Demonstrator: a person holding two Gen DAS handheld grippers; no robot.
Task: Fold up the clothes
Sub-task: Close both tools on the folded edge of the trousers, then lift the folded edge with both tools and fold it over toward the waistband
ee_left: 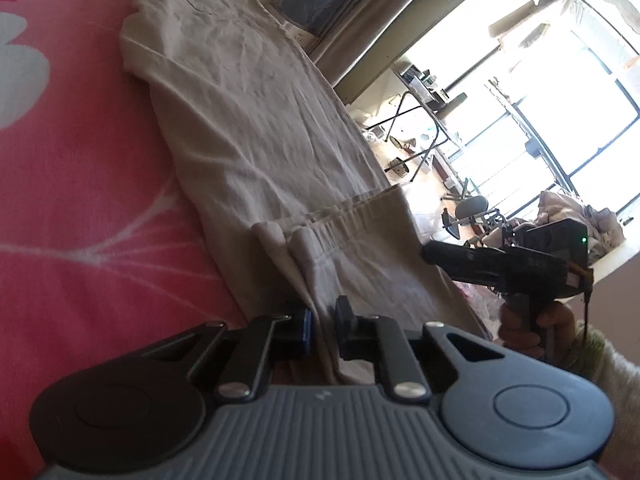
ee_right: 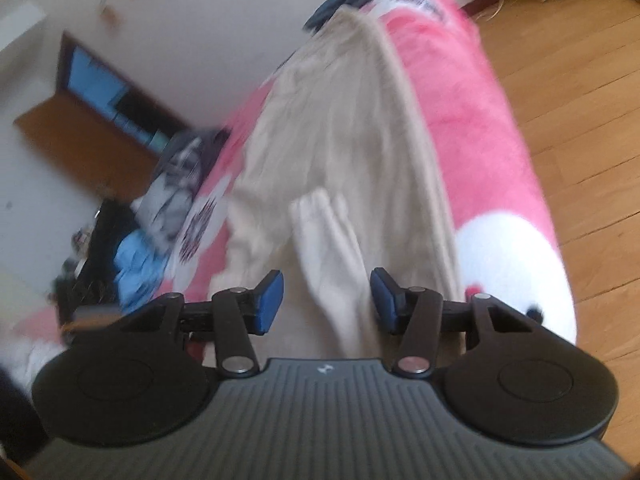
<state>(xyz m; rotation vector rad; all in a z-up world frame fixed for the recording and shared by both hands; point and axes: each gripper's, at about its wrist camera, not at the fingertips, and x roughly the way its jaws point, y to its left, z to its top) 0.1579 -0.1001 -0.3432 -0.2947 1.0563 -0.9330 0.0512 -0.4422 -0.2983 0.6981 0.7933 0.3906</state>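
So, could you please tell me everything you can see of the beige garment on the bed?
The beige garment is a thin, wrinkled, woven-looking piece spread lengthwise on the pink floral bedcover, reaching its outer edge. Seams and a stitched hem run along its sides; a band looks folded over near the claws. The left claw is nearly closed on a bunched fold of its near end. The right claw stands open around another raised fold, without pinching it.
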